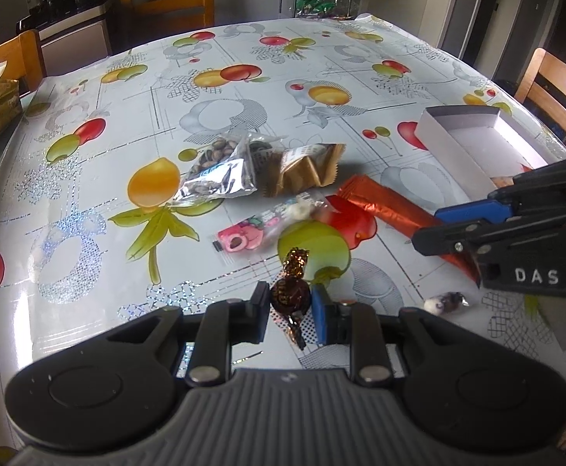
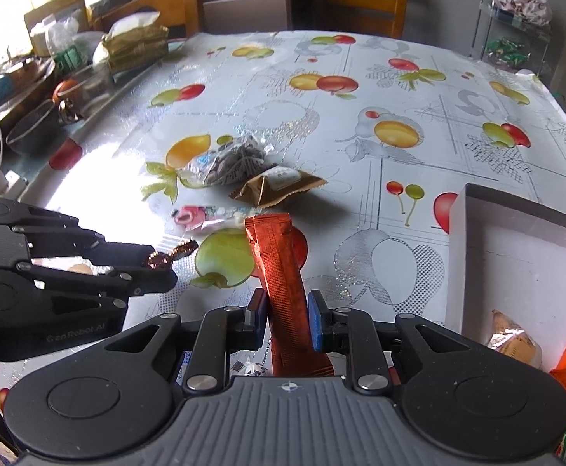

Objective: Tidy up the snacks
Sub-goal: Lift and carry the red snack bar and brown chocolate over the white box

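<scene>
Risk: we pinch brown candy (image 1: 289, 296) in left gripper (image 1: 288, 310), orange bar (image 2: 283, 291) in right gripper (image 2: 287, 320); slick wrappers may slip before white box (image 2: 516, 256).

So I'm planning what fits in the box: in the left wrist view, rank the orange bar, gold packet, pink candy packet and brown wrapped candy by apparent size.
1. orange bar, partly hidden
2. gold packet
3. pink candy packet
4. brown wrapped candy, held nearest the camera, so probably smaller still
</scene>
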Available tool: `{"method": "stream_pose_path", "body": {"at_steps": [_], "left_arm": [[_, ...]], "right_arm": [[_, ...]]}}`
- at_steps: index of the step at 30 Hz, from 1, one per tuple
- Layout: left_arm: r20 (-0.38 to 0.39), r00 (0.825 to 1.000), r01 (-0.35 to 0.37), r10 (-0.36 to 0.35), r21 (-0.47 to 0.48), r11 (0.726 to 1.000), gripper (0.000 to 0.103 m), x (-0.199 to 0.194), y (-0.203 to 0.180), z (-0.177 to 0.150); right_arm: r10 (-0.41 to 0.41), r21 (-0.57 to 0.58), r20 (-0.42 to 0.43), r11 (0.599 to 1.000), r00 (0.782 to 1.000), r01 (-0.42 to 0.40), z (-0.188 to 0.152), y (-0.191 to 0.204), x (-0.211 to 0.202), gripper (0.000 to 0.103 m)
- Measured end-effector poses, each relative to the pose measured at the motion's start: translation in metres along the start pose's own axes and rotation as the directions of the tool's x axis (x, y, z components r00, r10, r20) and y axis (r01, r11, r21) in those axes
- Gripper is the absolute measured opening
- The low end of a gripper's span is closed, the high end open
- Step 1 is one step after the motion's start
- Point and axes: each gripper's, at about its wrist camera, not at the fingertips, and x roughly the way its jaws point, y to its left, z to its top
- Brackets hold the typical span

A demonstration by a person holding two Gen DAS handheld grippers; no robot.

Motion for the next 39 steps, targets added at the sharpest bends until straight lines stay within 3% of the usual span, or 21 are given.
{"method": "stream_pose_path", "body": {"at_steps": [39], "left_arm": [[0.091,0.993,0.065,-0.071,0.068,0.996,0.021,-0.021,-0.041,0.037]], "right_arm": [[-0.052,0.078,0.116,0.996,0.992,0.043,0.005,-0.026,-0.054,0.024]]}}
